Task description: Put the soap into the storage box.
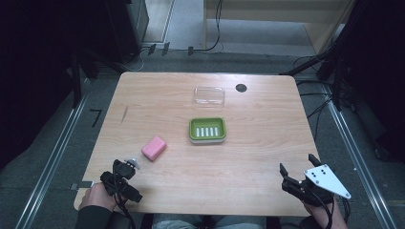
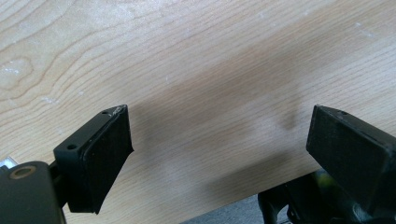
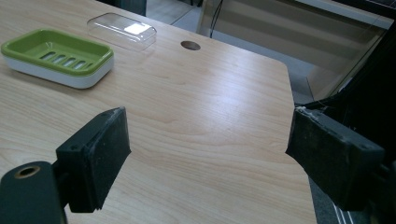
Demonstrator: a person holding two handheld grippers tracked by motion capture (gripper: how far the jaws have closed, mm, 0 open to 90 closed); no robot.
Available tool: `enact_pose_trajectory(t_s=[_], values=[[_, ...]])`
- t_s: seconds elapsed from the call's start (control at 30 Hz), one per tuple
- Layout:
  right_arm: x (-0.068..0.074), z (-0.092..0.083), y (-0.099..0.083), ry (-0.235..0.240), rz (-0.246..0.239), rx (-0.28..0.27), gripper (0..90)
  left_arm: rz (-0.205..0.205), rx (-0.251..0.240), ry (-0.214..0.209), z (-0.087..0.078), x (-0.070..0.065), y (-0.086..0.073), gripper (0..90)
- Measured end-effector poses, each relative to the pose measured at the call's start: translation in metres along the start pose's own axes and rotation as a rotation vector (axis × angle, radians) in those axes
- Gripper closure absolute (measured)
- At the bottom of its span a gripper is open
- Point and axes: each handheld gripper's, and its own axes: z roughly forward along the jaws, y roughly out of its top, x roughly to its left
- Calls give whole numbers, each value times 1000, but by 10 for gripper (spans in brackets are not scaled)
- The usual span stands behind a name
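person's forearms (image 1: 95,212) cut off at the high view's bottom edge

On the table (image 1: 248,157) a soap dish (image 1: 207,130) sat near the middle. Behind it, toward the far edge and apart from it, lay a clear lid (image 1: 209,96), and just to the right of that lid was a round hole (image 1: 241,88) in the tabletop. A bar of soap (image 1: 154,148) lay to the left of the dish and nearer the person, apart from it. The left gripper (image 1: 125,168) was at the near left corner, just before the soap and a little to its left. The right gripper (image 1: 297,164) was at the near right corner, well apart from everything else.
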Motion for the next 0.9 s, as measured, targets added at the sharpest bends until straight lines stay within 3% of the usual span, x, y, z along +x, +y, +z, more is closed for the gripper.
enact_pose_trajectory(t_s=[0.47,0.9], values=[[1,1,0,5,-6,6,135,26,14,7,0,-2,7,58],[1,1,0,6,-10,11,135,57,-46,-39,-6,4,30,59]])
